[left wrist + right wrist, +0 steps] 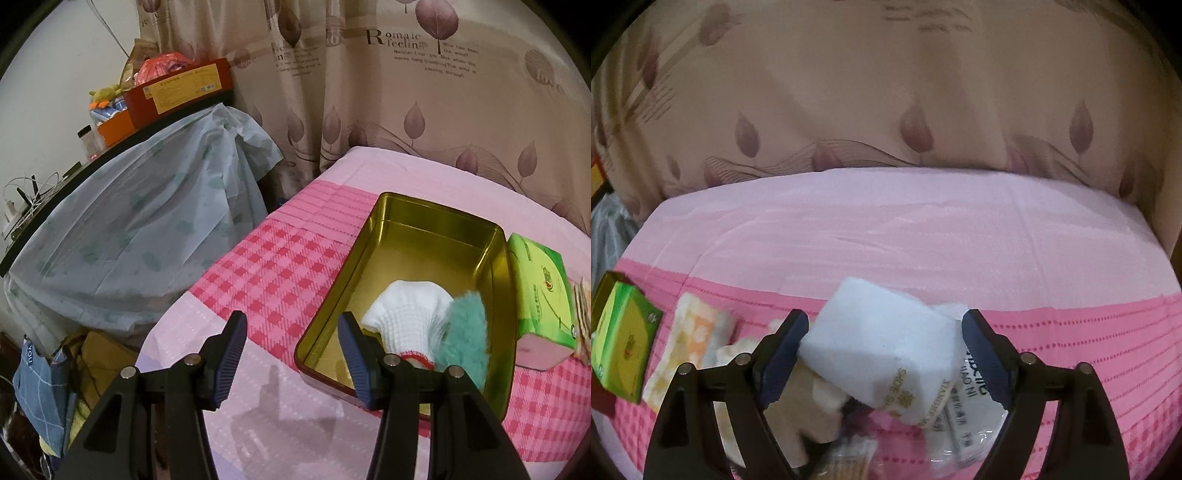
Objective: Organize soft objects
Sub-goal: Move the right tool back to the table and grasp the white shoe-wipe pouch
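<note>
A gold tin [439, 204] lies on the pink bed and holds a white knit glove [406, 314] and a teal fluffy cloth [467, 332]. My left gripper [292, 319] hangs open and empty over the tin's near left corner. In the right wrist view a white sponge block [882, 347] with gold print lies tilted on a pile, between the fingers of my right gripper [885, 317]. The jaws stand wide. The left pad is at the block's corner, and I see no squeeze. Beside the block lie a clear printed packet [964, 406] and beige soft pieces [798, 413].
A green tissue pack [543, 291] stands right of the tin, seen also as the tissue pack [624, 350], with an orange-and-white towel [690, 347] next to it. Left of the bed is a cloth-covered table [122, 229] with boxes. A leaf-print curtain [406, 92] hangs behind.
</note>
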A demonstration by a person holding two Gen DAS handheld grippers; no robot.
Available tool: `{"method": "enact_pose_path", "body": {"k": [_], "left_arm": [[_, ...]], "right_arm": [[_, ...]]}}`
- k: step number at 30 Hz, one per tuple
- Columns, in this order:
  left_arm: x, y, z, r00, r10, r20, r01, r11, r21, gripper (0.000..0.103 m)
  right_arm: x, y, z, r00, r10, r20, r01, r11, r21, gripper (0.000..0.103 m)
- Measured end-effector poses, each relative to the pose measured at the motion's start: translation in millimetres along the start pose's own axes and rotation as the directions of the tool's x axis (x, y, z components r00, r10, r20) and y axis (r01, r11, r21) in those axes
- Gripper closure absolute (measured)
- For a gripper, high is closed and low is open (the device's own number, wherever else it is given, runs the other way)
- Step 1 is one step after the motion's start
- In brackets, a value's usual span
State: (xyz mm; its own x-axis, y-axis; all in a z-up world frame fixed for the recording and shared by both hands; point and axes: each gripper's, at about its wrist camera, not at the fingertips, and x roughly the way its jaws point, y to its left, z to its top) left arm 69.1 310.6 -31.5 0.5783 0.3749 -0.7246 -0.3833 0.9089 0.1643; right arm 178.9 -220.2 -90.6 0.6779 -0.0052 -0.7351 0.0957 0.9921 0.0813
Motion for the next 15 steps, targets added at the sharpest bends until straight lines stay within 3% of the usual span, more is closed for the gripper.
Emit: {"method": "enact_pose_path", "body": {"k": [6,15], "left_arm": [[5,-8,-1,1.0,0.01,-0.005,-0.01,0.999,0.032,0.051],[-4,-22,-3,0.999,0.017,0.032,-0.02,0.996,0.083,0.051]], "right_arm": [[10,-23,-9,1.0,-0.011,-0.02,0.011,0.999,0.033,0.041],[0,-19,-28,0.999,-0.036,0.017,0.037,0.998,-0.053,0.042]]}}
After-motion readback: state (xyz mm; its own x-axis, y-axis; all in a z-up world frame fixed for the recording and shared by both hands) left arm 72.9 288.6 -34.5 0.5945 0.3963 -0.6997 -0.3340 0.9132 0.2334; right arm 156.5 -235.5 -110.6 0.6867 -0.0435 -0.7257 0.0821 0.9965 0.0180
